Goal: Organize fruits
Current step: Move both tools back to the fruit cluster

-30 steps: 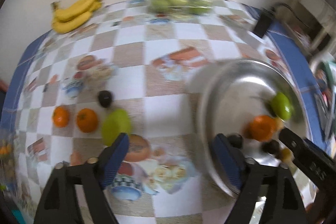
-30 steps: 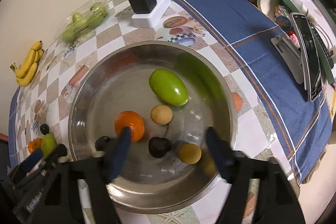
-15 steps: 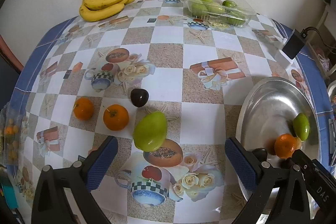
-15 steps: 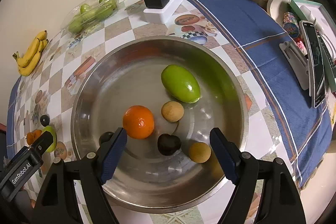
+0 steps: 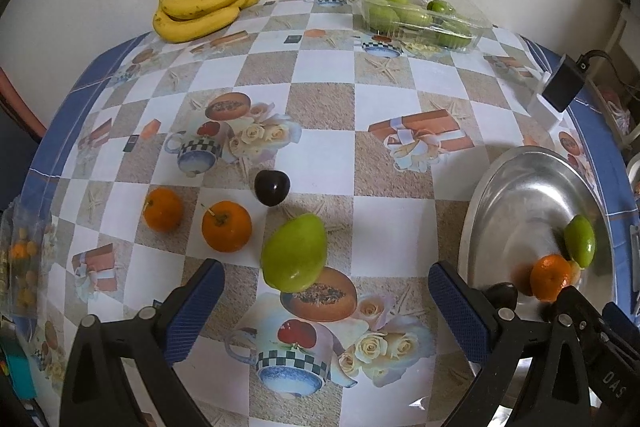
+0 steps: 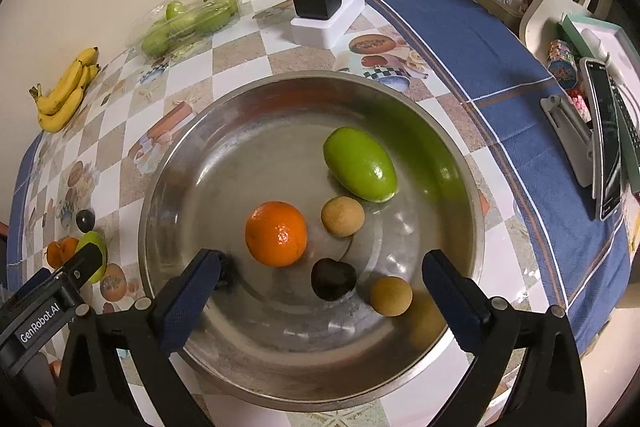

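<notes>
Steel bowl [image 6: 460, 163] holding orange [image 6: 276, 233], green mango [image 6: 359, 170], right claw [image 6: 320, 291] spread above

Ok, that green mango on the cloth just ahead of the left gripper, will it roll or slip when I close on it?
The green mango looks smooth and glossy, so it may slip. Its rounded, tapered shape could roll if nudged. The left gripper is open, seemingly wide enough.

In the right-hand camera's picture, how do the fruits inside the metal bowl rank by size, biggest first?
1. Oblong green mango
2. Round orange tangerine
3. Dark plum-like fruit, roughly tied with the two tan round fruits; too close to rank.

All lie in the steel bowl.
</notes>
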`<control>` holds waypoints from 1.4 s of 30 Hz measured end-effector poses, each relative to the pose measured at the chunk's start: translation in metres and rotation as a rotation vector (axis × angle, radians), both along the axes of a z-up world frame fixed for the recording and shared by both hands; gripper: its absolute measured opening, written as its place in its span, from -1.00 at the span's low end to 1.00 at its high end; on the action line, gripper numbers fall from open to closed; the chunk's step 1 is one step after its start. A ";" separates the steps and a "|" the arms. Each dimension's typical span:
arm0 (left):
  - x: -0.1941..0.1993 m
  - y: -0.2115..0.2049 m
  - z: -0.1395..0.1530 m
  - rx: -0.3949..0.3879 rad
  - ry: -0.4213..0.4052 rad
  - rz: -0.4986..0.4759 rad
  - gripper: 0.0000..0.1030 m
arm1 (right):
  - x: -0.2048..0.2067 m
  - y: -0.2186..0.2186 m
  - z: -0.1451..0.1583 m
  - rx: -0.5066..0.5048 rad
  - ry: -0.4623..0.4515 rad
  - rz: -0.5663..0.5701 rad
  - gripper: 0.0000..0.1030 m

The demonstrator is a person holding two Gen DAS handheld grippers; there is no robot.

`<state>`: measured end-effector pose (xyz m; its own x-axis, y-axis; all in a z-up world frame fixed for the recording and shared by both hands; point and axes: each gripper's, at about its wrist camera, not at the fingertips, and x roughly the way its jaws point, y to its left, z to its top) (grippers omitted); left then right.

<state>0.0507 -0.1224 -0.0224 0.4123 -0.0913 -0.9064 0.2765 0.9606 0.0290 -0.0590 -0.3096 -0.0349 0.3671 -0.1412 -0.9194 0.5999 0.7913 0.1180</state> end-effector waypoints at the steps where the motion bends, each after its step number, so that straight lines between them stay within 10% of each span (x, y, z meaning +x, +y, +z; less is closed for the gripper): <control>1: 0.000 0.000 0.000 -0.003 0.000 -0.001 1.00 | 0.000 0.001 0.000 -0.003 -0.001 0.003 0.97; 42: 0.054 0.142 0.031 0.017 -0.070 0.168 1.00 | 0.060 0.115 0.023 0.062 -0.083 0.295 0.98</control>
<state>0.1050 0.0198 0.0086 0.4824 -0.0009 -0.8760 0.1090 0.9923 0.0590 0.0007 -0.1950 -0.0122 0.4579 0.0377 -0.8882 0.3319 0.9196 0.2101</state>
